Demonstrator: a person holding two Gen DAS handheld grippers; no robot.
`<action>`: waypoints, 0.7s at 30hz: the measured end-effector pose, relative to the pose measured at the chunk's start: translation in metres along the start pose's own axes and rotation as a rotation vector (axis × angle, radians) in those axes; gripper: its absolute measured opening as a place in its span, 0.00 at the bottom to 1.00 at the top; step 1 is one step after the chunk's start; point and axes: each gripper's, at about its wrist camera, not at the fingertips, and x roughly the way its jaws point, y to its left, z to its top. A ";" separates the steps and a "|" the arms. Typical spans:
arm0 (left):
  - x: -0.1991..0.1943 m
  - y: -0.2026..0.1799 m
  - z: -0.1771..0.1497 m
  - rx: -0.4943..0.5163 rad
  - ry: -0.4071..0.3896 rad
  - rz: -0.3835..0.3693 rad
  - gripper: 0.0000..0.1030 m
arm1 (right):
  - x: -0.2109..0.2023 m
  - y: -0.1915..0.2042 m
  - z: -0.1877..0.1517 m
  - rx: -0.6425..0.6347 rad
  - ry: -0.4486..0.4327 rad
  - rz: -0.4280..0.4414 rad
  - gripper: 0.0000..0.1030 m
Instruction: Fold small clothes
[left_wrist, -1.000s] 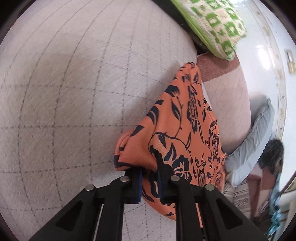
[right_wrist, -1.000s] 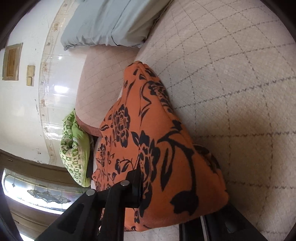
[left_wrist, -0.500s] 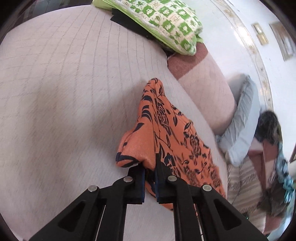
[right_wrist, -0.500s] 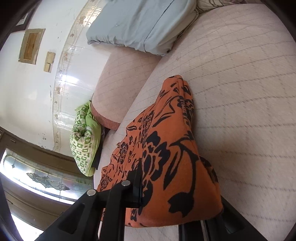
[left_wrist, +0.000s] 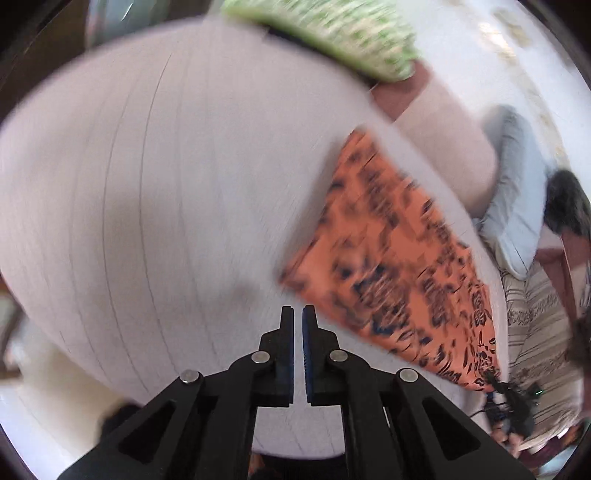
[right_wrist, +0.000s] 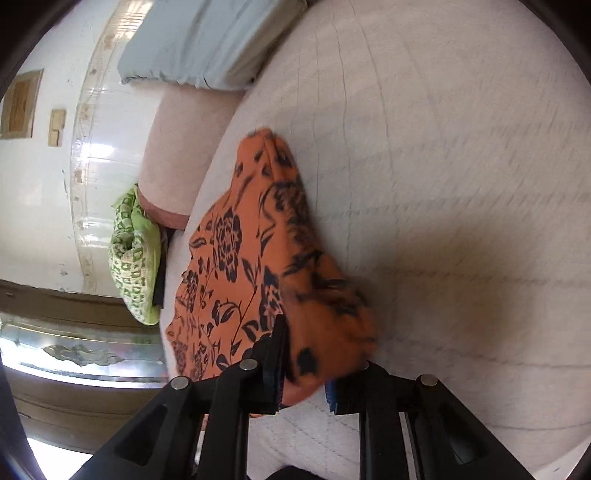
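Pressed together, with nothing between: so the left gripper (left_wrist: 298, 314), above bare quilted cushion (left_wrist: 166, 184) and apart from the orange flowered garment (left_wrist: 399, 266), which lies flat toward 2 o'clock from those fingertips in a blurred view. At the right gripper (right_wrist: 323, 343), another matter: jaws just been opening, yet with a thick bunched fold of the garment filling the gap between them and draped over the finger at the 3 o'clock side; apparently a loosening clamp, not a full release. From these jaws outward, the rest of the garment stretched toward 11 o'clock along the cushion, close to its far edge; beyond, a green patterned pillow (right_wrist: 129, 258) at 9 o'clock and a grey-blue pillow (right_wrist: 207, 37) at 12 o'clock. Judged as the setting-down of a finished fold. Possible trouble: pulling back before the cloth is free of both pads, and so dragging the fold open or lifting the corner; also a springing apart of the bulky fold once released, since nothing flattens it.
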 end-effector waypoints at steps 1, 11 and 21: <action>-0.002 -0.012 0.012 0.055 -0.021 0.008 0.03 | -0.007 0.013 0.001 -0.068 -0.023 -0.018 0.18; 0.105 -0.078 0.054 0.222 0.139 0.128 0.22 | -0.016 0.059 0.002 -0.241 -0.112 -0.282 0.19; 0.073 -0.032 0.048 0.108 0.113 0.042 0.24 | -0.046 0.064 0.013 -0.237 -0.237 -0.307 0.22</action>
